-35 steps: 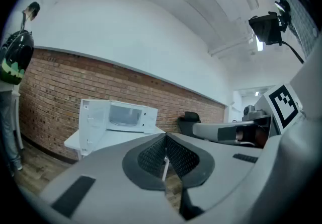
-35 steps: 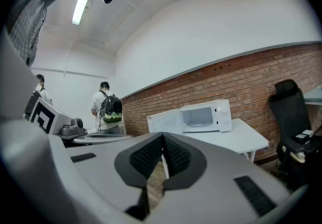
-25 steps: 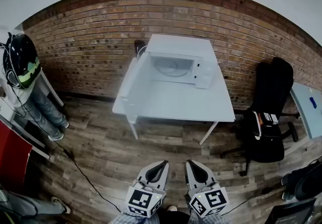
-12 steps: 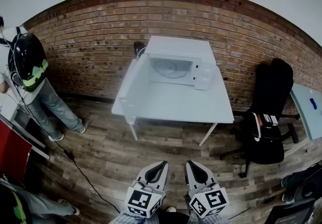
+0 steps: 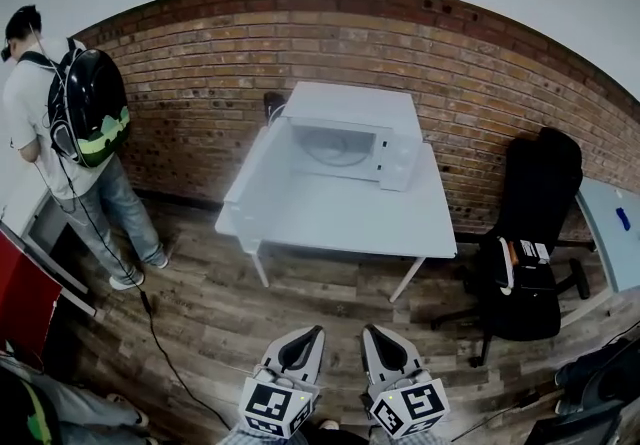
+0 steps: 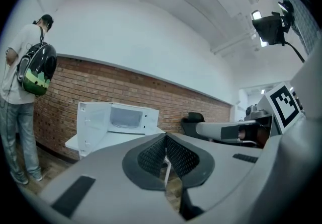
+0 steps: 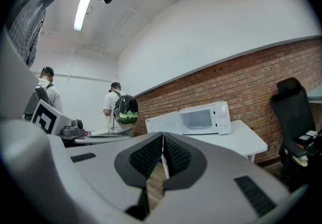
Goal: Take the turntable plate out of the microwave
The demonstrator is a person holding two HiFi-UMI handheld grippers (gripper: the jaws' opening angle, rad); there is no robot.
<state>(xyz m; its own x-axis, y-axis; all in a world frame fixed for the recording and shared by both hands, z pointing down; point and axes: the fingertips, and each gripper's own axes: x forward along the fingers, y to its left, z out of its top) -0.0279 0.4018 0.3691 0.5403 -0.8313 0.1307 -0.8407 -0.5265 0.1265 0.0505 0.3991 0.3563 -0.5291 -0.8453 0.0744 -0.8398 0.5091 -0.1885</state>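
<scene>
A white microwave (image 5: 345, 138) stands on a white table (image 5: 350, 218) by the brick wall, its door (image 5: 252, 181) swung open to the left. Inside, the round turntable plate (image 5: 326, 147) shows faintly on the floor of the cavity. Both grippers are far from it, low at the bottom of the head view over the wooden floor. My left gripper (image 5: 315, 331) is shut with nothing in it, and my right gripper (image 5: 368, 330) likewise. The left gripper view has the microwave (image 6: 121, 119) beyond the closed left gripper (image 6: 165, 136). The right gripper view shows the microwave (image 7: 201, 117) past the closed right gripper (image 7: 162, 136).
A person with a black backpack (image 5: 85, 108) stands at the left near a red panel (image 5: 22, 308). A black office chair (image 5: 535, 233) sits right of the table, with another desk (image 5: 612, 223) beyond it. A cable (image 5: 165, 348) trails across the wooden floor.
The person with the backpack has stood up and come further into view at the left. The table and microwave sit slightly lower and left in the head view. Both grippers stay shut.
</scene>
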